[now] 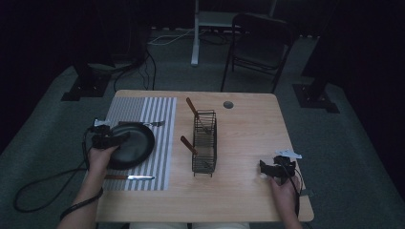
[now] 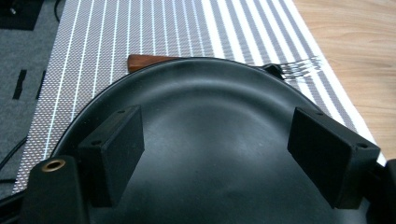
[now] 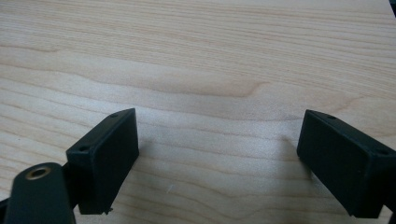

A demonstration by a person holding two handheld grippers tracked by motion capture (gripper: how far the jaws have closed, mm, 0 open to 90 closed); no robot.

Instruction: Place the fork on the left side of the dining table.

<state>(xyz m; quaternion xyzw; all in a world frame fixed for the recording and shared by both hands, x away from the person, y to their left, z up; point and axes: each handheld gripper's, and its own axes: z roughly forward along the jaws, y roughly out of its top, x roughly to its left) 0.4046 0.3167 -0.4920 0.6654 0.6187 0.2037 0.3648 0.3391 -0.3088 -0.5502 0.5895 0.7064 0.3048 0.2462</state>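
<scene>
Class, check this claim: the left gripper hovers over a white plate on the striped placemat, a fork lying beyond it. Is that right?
Not quite. The plate is black, not white, as the left gripper view shows. The rest holds: the left gripper, jaws open, is over it on the striped placemat, with the fork beyond.

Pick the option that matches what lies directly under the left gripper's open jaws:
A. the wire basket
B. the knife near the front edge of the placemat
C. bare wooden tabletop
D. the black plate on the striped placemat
D: in the left gripper view, the left gripper has its jaws standing apart over the black plate, which rests on the striped placemat; the high view shows the same.
</scene>
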